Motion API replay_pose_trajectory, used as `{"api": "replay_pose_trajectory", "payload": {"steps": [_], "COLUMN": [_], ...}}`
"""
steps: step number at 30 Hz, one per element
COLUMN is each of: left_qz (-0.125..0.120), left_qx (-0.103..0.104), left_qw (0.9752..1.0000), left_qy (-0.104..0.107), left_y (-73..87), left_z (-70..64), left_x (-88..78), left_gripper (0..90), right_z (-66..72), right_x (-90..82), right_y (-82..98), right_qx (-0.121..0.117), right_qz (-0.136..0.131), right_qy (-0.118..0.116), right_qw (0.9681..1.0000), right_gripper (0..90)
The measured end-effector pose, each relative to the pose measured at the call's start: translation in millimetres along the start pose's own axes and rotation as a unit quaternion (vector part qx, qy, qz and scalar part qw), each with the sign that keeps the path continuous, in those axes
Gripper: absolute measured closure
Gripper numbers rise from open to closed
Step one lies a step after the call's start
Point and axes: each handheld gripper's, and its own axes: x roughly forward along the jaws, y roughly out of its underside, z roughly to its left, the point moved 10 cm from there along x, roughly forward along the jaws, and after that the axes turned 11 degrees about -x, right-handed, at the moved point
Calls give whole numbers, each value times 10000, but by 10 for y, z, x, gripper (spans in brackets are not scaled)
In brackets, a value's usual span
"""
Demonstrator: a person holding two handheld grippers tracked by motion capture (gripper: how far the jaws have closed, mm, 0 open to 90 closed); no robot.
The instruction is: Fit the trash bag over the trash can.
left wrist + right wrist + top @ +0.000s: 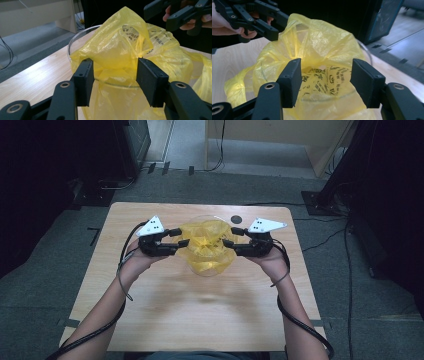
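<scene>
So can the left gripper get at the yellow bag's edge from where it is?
Probably yes: the left gripper already straddles the yellow bag at the clear container's rim, nothing between.

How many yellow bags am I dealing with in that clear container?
1, as far as shows: the yellow bag lines the clear container at the table's far middle, between the left gripper and right gripper. Its folds could hide another.

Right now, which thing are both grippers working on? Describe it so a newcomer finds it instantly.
On the wooden table, toward its far edge, stands a clear round container. Draped in and over it is the yellow plastic bag, crinkled, translucent, with dark print; nothing else there is yellow.
</scene>
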Motion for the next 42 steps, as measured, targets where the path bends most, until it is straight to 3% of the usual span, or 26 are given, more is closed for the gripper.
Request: {"api": "replay_pose_trajectory", "payload": {"steps": [2,4,7,10,14,24,32,38,42], "left_qz": [-11,-13,-71,-40,-51,-14,18,-5,-21], "left_qx": [-30,-38,-217,-200,-245,-224,-227,-268,-351], "left_qw": [10000,10000,9997,9998,9997,9997,9997,9996,9993], "left_qy": [18,17,102,20,-40,-92,-112,-118,-104], "left_y": [-16,-23,-52,-56,-69,-63,-27,-11,-7], "left_z": [22,54,93,170,245,284,292,301,305], "left_x": [21,44,64,100,145,268,307,313,322], "left_gripper": [469,466,457,454,443,423,418,424,422], "right_z": [14,18,-2,-60,-150,-287,-336,-402,-405], "right_x": [57,119,190,228,258,323,318,329,359], "right_y": [12,27,44,44,46,58,84,114,192], "right_qx": [105,43,-10,-95,-41,-139,-46,23,198], "right_qz": [78,175,323,401,426,433,365,321,391], "right_qy": [-143,-198,-223,-162,-43,181,314,546,508], "right_qw": [9998,9996,9992,9990,9991,9988,9988,9980,9977], "right_gripper": [437,439,416,392,363,335,335,318,317]}}
